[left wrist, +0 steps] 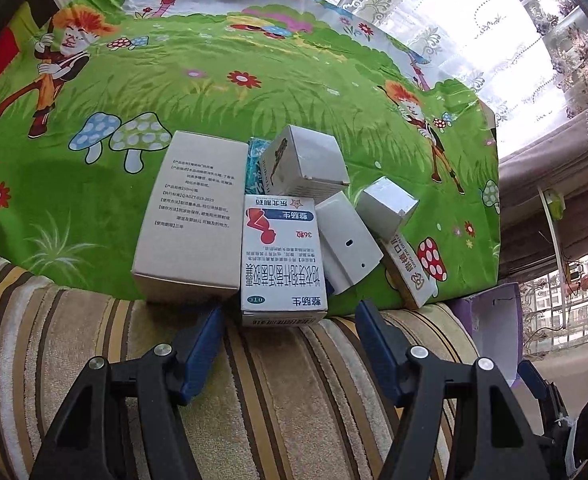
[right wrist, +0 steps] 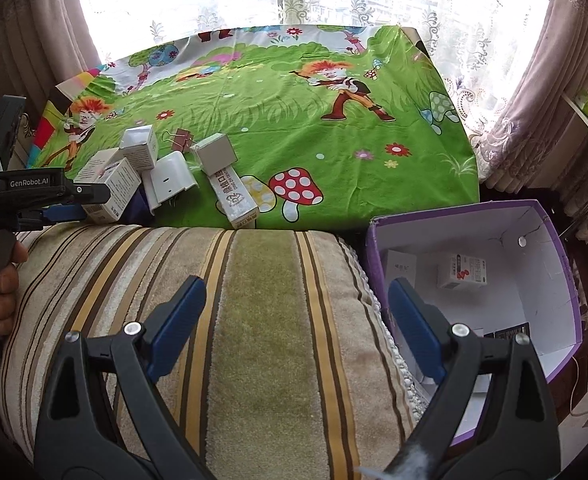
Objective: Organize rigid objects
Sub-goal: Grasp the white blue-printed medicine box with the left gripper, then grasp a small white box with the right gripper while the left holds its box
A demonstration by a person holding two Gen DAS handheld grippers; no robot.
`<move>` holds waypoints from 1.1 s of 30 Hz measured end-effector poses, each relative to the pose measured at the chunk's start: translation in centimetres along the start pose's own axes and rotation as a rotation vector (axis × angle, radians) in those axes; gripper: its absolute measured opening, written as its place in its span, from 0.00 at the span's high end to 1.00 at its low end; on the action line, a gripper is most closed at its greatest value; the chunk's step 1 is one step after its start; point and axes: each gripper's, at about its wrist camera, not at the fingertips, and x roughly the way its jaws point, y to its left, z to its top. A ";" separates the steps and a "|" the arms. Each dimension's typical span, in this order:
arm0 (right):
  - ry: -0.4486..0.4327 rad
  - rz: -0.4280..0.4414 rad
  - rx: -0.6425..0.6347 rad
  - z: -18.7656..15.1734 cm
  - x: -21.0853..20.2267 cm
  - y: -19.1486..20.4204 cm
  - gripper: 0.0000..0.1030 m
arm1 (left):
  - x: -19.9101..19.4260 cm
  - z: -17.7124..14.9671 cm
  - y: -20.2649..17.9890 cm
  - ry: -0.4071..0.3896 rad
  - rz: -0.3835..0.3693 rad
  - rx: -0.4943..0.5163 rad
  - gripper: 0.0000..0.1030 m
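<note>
Teal packet (left wrist: 254,168) mostly hidden behind boxes; binder clip (right wrist: 182,138) partly hidden

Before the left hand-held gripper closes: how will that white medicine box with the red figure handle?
The medicine box is thin printed carton, so probably light and stiff but crushable under a hard squeeze. Its flat faces should not roll. Its near end overhangs the green cloth onto the striped cushion, so a push may tilt it.

Cloth (left wrist: 254,92): green, printed with cartoon figures, flowers and spotted mushrooms. Cushion (right wrist: 254,320): beige with brown, gold and olive stripes. Storage box (right wrist: 566,280): purple outside, white inside. Medicine box (left wrist: 282,256): white with blue text and a red figure. Gripper fingers (left wrist: 198,356): blue pads on black arms.
</note>
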 end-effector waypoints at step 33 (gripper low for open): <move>0.011 0.146 -0.048 9.6 5.7 9.1 0.09 | -3.9 -3.8 1.6 -0.135 -0.104 -0.021 0.61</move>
